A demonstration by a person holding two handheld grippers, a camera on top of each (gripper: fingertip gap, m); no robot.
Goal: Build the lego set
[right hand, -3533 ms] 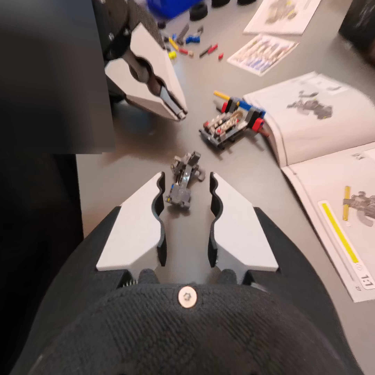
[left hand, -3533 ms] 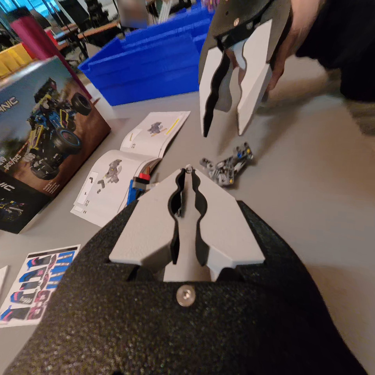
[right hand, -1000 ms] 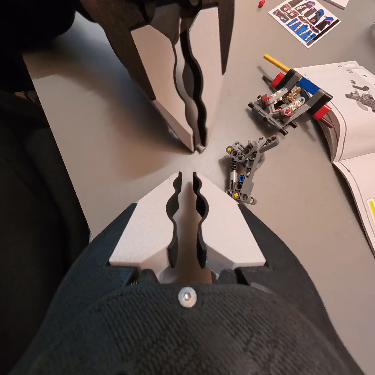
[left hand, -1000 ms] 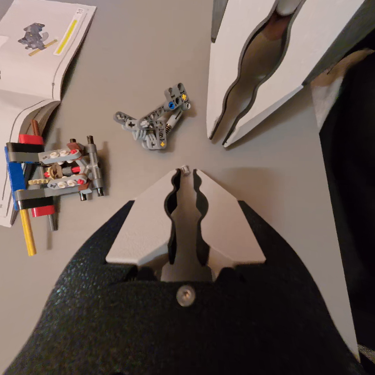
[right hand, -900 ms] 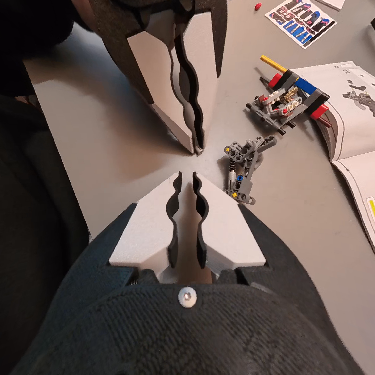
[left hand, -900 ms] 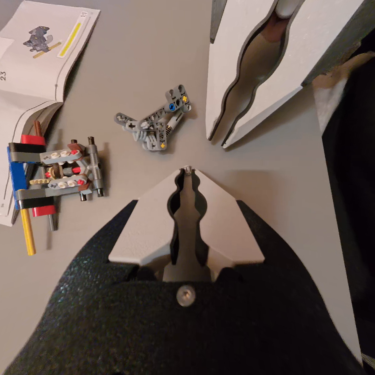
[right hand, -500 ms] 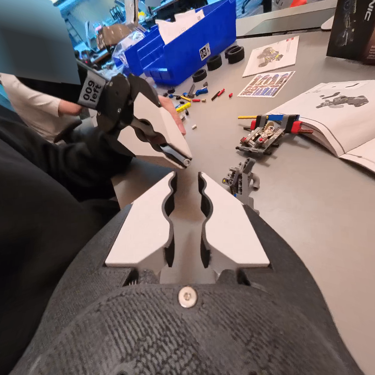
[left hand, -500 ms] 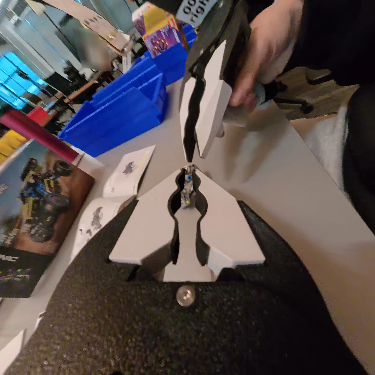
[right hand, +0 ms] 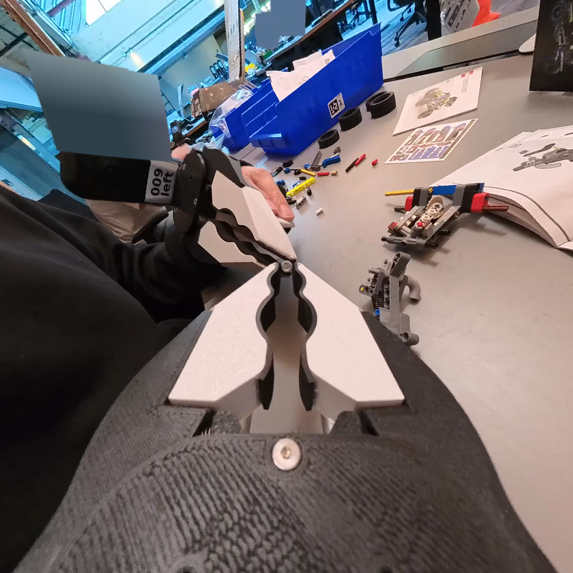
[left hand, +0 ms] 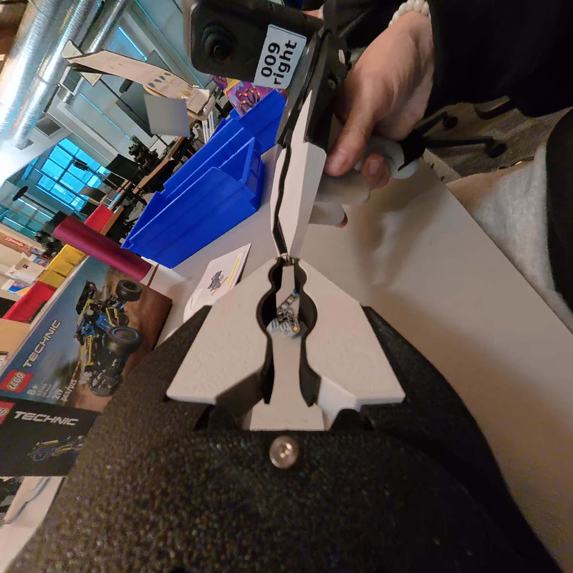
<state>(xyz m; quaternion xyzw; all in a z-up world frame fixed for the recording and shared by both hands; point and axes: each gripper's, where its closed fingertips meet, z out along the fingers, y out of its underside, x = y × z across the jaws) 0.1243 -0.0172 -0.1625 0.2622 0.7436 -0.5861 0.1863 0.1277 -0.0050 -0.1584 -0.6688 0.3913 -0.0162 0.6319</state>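
1. The right hand-held gripper (right hand: 286, 267) and the left hand-held gripper (right hand: 286, 263) meet tip to tip above the table (right hand: 465, 310) near its front edge; both pinch one small grey pin (right hand: 285, 266), jaws pressed nearly together.
2. Just right of the right hand-held gripper lies a grey lego piece (right hand: 389, 299), apart from its fingers, with bare table around it.
3. Farther right ahead sits the chassis (right hand: 431, 214), its far end touching the open booklet (right hand: 511, 186).
4. Beyond the left hand-held gripper, loose bits (right hand: 310, 176) lie scattered, with open table between them and the chassis.
5. Farthest off stand blue bins (right hand: 310, 102), tyres (right hand: 350, 119) and a sticker sheet (right hand: 431, 142).
6. In the left wrist view the box (left hand: 77, 341) stands left of the left hand-held gripper; the table edge runs to its right.
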